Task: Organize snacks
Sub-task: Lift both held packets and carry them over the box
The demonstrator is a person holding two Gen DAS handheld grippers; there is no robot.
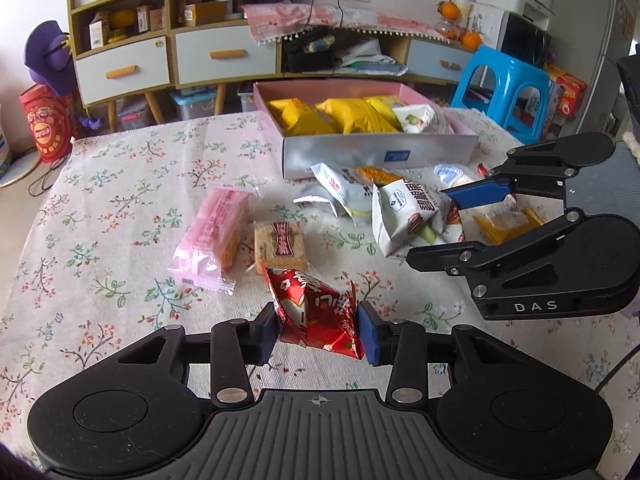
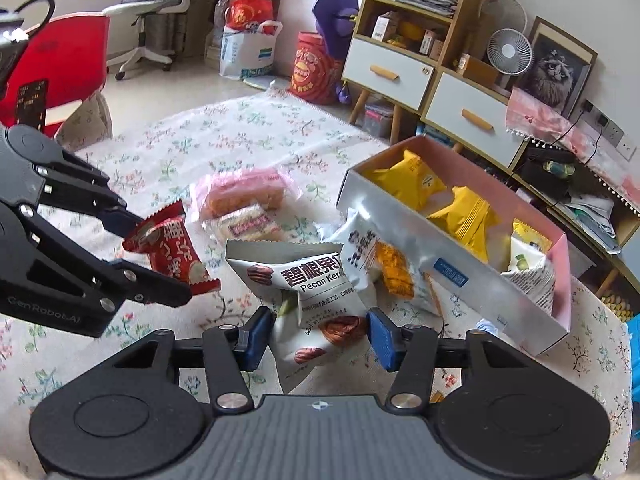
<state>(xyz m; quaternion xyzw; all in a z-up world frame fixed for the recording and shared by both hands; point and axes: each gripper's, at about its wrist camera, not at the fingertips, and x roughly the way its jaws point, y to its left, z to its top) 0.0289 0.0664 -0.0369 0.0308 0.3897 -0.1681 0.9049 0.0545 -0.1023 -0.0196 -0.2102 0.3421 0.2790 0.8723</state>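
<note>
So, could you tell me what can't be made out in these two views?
- Orange packet: right wrist view, mostly under white packets.
- Box contents near its front wall: left wrist view, wall hides them.
- Pecan packet lower end: behind the right gripper body.

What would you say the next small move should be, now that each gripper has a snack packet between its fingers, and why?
Probably lift both and carry them toward the pink-lined box. The left gripper is shut on the red packet, and the right gripper is shut on the pecan packet. The box already holds yellow packets, with bare space between them.
</note>
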